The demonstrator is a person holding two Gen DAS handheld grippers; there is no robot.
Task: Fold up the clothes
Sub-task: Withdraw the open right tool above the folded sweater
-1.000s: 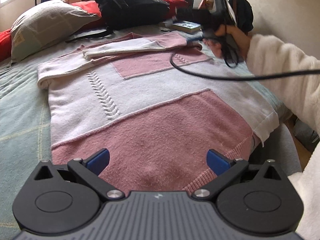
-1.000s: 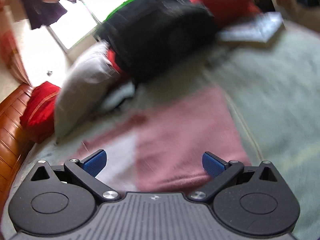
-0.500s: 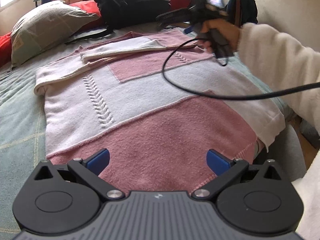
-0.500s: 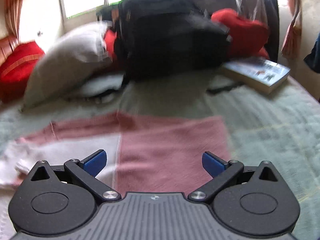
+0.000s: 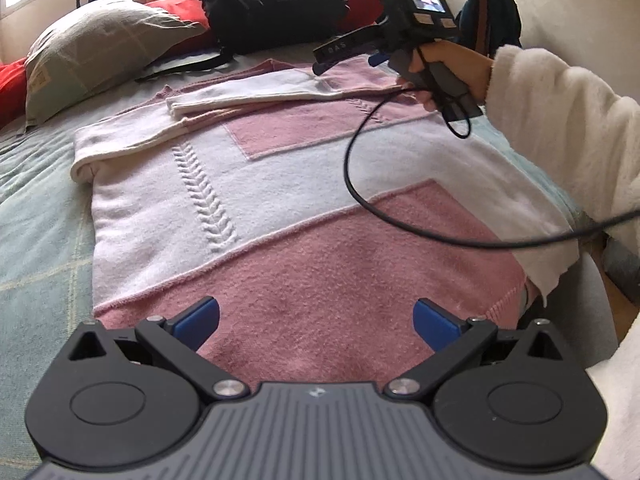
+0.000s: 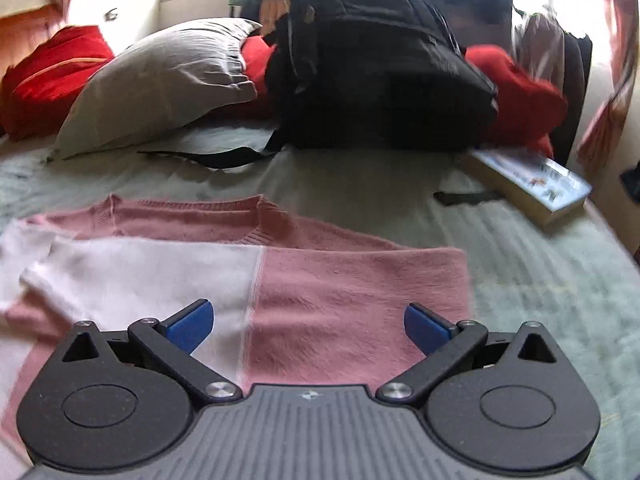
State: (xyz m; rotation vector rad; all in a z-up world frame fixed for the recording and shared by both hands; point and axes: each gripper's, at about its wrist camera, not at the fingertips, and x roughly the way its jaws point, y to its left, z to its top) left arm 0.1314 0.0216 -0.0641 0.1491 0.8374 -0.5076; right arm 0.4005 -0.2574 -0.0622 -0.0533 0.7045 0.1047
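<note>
The pink-and-white patchwork knit sweater [image 5: 304, 184] lies flat on the pale green checked bedspread [image 5: 36, 216], both sleeves already laid across the chest, and that leaves a tidy rectangle for the left tool [image 5: 316, 320], fingers spread wide and empty, to hover at the hem while the right tool [image 6: 308, 326], equally wide and empty, hangs over the pink shoulder near the collar. Room is tight on the person's side, where the hem spills over the bed edge; beyond the collar there is bare bedspread before the black backpack [image 6: 376, 68], grey pillow [image 6: 160, 76] and flat box [image 6: 532, 184].
</note>
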